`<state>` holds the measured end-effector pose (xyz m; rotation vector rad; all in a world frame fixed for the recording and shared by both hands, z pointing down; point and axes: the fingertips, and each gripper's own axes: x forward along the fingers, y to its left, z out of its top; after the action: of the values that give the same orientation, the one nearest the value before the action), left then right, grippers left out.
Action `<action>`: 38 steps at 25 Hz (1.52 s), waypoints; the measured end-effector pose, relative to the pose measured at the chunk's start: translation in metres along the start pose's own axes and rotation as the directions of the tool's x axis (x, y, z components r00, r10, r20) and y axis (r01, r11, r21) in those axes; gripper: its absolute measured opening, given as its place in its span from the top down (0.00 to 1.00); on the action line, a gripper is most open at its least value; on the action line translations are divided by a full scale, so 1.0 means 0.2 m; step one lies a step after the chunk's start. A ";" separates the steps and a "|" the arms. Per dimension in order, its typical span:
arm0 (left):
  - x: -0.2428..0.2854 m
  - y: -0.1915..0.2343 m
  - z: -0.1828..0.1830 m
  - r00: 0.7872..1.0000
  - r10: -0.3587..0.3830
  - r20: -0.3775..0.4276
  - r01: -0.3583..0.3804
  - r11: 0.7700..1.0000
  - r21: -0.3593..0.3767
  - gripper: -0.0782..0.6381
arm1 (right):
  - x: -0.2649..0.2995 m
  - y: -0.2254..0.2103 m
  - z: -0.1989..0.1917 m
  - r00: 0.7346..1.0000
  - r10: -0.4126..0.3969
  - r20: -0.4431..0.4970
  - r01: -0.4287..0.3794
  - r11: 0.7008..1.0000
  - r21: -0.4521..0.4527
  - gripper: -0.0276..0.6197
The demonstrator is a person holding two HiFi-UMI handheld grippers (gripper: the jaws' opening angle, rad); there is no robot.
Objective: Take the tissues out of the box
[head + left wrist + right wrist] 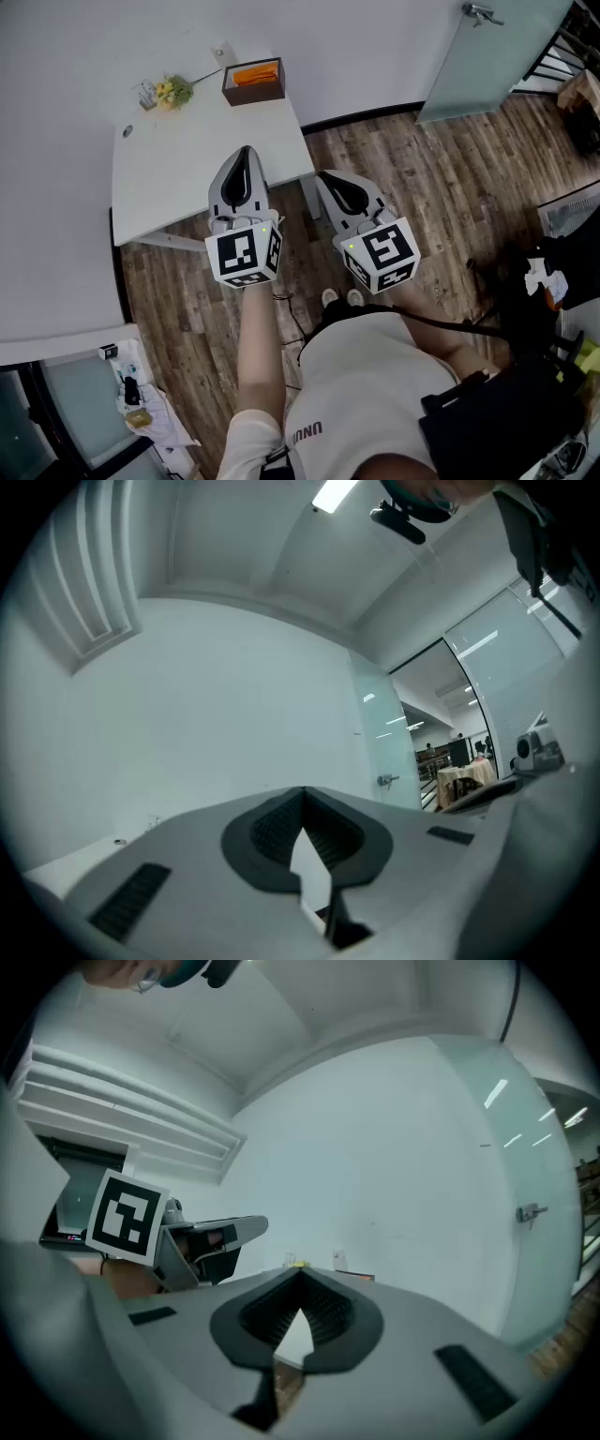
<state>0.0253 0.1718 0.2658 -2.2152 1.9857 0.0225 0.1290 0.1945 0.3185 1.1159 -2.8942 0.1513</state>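
A brown tissue box (253, 82) with an orange top stands at the far edge of the white table (169, 178), against the wall. In the right gripper view it shows as a small strip, the tissue box (354, 1276), just past the jaws. My left gripper (246, 150) hovers above the table's near right part, well short of the box, jaws shut and empty (303, 799). To the right of the table's corner, my right gripper (328, 176) hangs over the wood floor, shut with nothing in it (300, 1279). Both point toward the wall.
A small bunch of yellow flowers (172, 91) and a wall socket (219, 52) sit left of the box. A glass door (497, 56) stands at the far right. Dark bags (525, 375) lie on the floor beside the person.
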 end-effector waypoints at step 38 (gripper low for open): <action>0.05 0.14 -0.04 1.000 -0.015 -0.005 0.015 1.000 0.008 0.87 | 0.26 -0.06 0.11 0.999 0.005 0.050 -0.004 1.000 -0.003 0.93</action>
<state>-0.0023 0.1585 0.2695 -2.2267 1.9687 0.0072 0.0986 0.1478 0.3006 1.1288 -2.9395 0.1213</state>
